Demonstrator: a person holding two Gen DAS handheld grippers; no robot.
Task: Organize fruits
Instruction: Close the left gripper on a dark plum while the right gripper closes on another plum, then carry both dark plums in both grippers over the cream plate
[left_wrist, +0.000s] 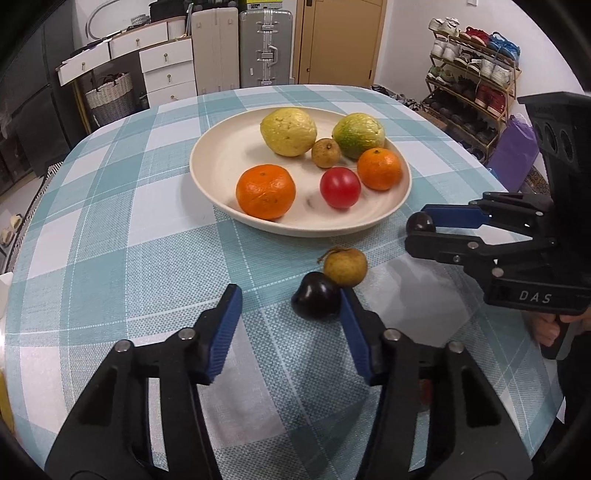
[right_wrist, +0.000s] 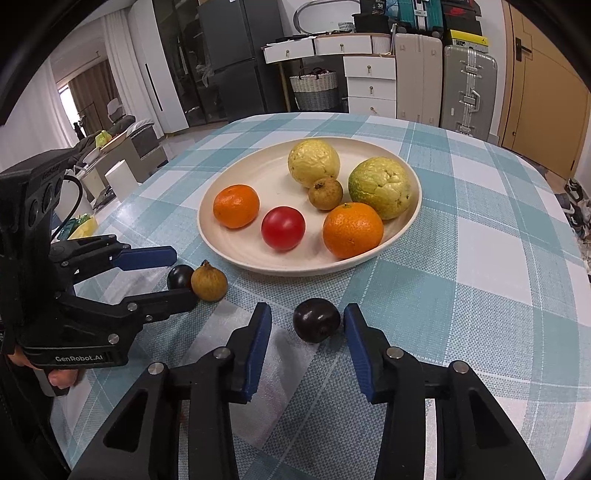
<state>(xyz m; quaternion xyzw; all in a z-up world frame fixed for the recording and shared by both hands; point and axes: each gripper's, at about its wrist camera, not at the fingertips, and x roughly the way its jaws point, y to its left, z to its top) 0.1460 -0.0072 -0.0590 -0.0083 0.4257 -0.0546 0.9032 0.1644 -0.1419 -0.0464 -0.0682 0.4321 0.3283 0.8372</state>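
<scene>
Round table under a teal-and-white checked cloth (left_wrist: 110, 206). Cream plate (left_wrist: 210, 162) sits centre frame in both wrist views, holding two pale yellow-green fruits (left_wrist: 288, 131), two oranges (left_wrist: 266, 191), a red tomato (left_wrist: 340, 187) and a small brown fruit (left_wrist: 325, 152).

Left wrist view: my left gripper (left_wrist: 290, 306) fills the lower frame, blue pads apart. A dark plum (left_wrist: 316, 301) lies on the cloth below the plate, touching the right-hand pad; the left-hand pad stands clear of it, so no clamp. A second brown fruit (left_wrist: 345, 266) rests against the plum's upper right side.

Right wrist view: my right gripper (right_wrist: 306, 321) at lower centre, pads apart. Another dark plum (right_wrist: 316, 319) lies between them, just beside the right-hand pad; contact I cannot make out, and there is a clear gap to the left-hand one. It is not gripped.

Both plums and the loose brown fruit lie on the cloth, off the plate.
</scene>
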